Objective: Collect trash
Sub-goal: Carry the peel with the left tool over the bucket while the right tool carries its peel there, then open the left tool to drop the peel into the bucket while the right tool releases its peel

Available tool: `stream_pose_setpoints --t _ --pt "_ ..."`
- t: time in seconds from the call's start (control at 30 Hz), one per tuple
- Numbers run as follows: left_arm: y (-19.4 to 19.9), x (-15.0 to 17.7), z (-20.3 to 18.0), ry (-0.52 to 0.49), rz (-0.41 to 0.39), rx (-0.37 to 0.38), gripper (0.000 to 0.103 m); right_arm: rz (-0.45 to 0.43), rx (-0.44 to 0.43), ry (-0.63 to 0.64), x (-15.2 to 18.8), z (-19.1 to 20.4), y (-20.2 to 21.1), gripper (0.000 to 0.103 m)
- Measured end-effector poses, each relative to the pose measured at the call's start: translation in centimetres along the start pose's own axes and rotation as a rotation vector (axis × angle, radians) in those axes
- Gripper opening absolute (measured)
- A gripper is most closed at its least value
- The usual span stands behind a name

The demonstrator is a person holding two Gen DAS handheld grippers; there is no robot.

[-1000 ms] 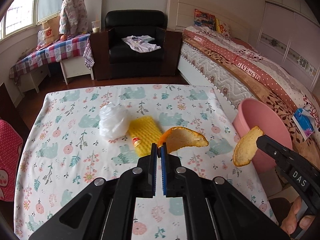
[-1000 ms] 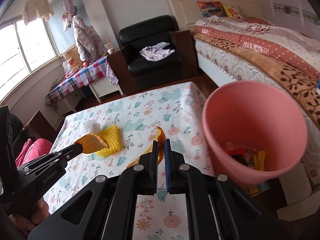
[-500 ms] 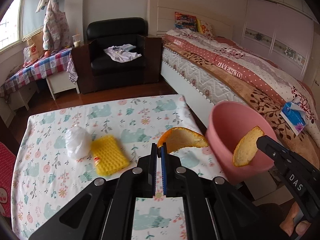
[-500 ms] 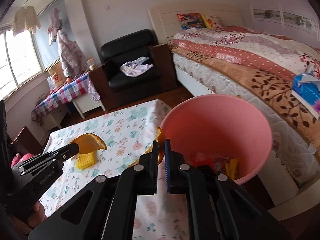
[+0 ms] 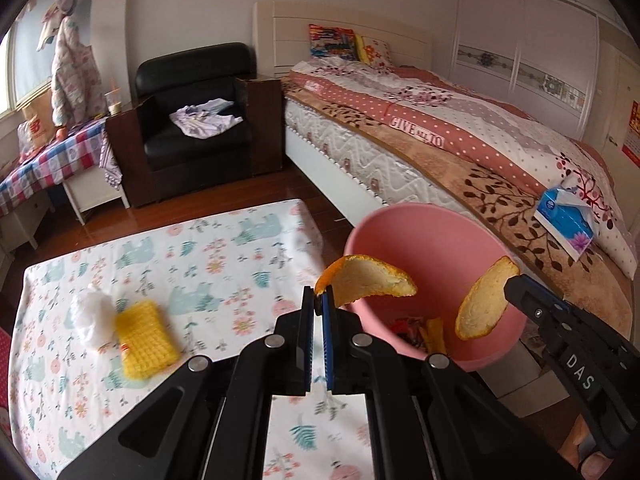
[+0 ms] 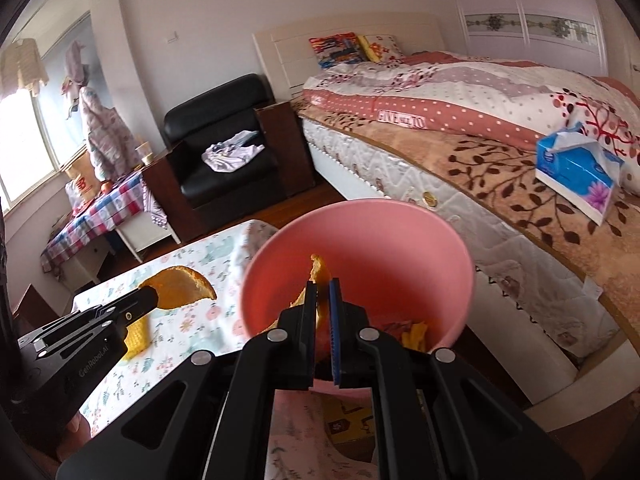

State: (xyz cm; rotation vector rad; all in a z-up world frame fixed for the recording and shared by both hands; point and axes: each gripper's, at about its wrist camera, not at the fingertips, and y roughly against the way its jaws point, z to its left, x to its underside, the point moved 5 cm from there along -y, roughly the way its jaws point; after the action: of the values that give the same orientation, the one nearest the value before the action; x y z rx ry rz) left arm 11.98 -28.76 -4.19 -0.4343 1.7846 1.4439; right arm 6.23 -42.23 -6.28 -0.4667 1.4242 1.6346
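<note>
Left wrist view. Left tool [image 5: 319, 300] clamped on one end of a curved orange peel [image 5: 370, 282], pith side facing the camera, peel raised at the near rim of the pink bin [image 5: 420, 236]. Right tool [image 5: 510, 282] at right edge, clamped on a second orange peel [image 5: 482, 306] hanging over the bin's open mouth. Wrappers visible at the bin bottom. Bin standing on the floor between counter and bed [image 5: 460, 140]. On the floral-clothed counter [image 5: 200, 264]: yellow knitted cloth [image 5: 146, 338], just beside a crumpled white plastic bag [image 5: 93, 314]. Blue tissue box [image 5: 566, 224] on the bed; black armchair [image 5: 192, 120] beyond.

Right wrist view. Right tool [image 6: 323, 284] pinching its orange peel [image 6: 318, 270], directly above the bin [image 6: 360, 224] interior. Left tool [image 6: 150, 294] at lower left, gripping its peel [image 6: 182, 286] above the counter [image 6: 200, 256] edge, just beside the bin rim. Tissue box [image 6: 576, 176] on the bed [image 6: 460, 120] at right.
</note>
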Motion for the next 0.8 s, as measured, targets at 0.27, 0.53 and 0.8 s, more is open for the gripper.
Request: stream_pose_setpoints --t 0.27,0.53,0.8 --pt "-1.9 -0.6 -2.6 -0.027 0.011 0.023 0.003 0.008 0.037 0.005 0.1 -1.5 -0.7 0.006" --pt "-4.2 -0.4 -4.9 -0.059 0.049 0.052 0.003 0.029 0.055 -0.01 0.2 -2.9 -1.5 0.006" --pt "-5.8 0.1 -6.0 -0.063 0.087 0.098 0.004 0.046 0.065 -0.029 0.6 -4.0 -2.2 0.006"
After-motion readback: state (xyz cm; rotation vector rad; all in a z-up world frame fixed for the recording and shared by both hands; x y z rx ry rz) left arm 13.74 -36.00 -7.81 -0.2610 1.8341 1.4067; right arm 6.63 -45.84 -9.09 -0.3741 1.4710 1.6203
